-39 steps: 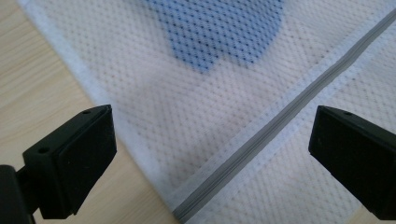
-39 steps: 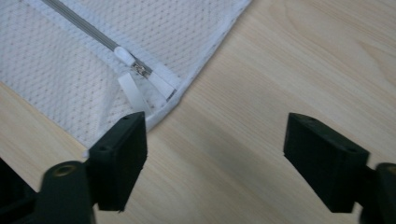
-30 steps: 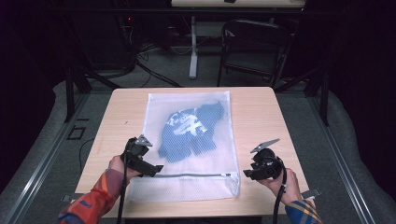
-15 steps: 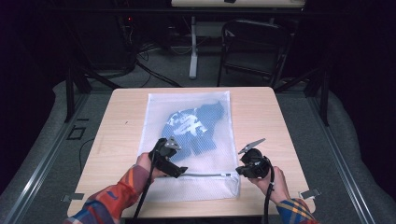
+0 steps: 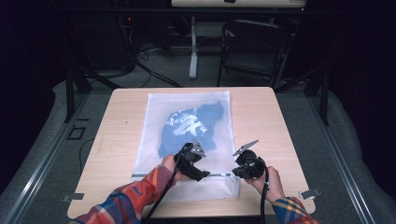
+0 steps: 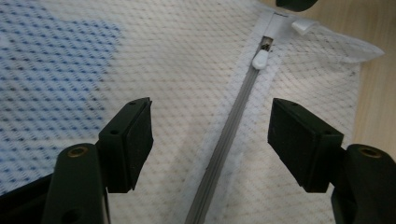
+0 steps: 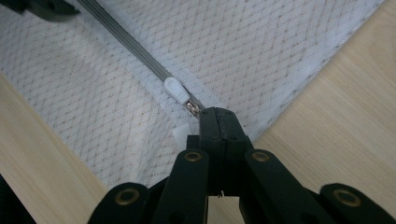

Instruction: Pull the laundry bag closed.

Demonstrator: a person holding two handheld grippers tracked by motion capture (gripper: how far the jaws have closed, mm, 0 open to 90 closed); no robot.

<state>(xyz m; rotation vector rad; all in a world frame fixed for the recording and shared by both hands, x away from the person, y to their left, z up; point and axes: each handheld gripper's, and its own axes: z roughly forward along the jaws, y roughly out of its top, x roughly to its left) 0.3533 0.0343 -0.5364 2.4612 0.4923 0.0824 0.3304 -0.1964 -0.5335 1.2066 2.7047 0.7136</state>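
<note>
While the mesh bag [image 5: 187, 135] lies flat mid-table, the right gripper [image 7: 218, 122] has its jaws pressed together on the bag's edge at the zipper [image 7: 135, 52] end; the left gripper [image 6: 212, 140] hovers wide, straddling the zipper.

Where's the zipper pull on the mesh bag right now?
The white zipper pull sits at the zipper's right end, near the mesh bag's front right corner, just ahead of the shut right tool.

Bright, evenly lit table [image 5: 116, 140], dark surroundings; close mesh softly blurred.
</note>
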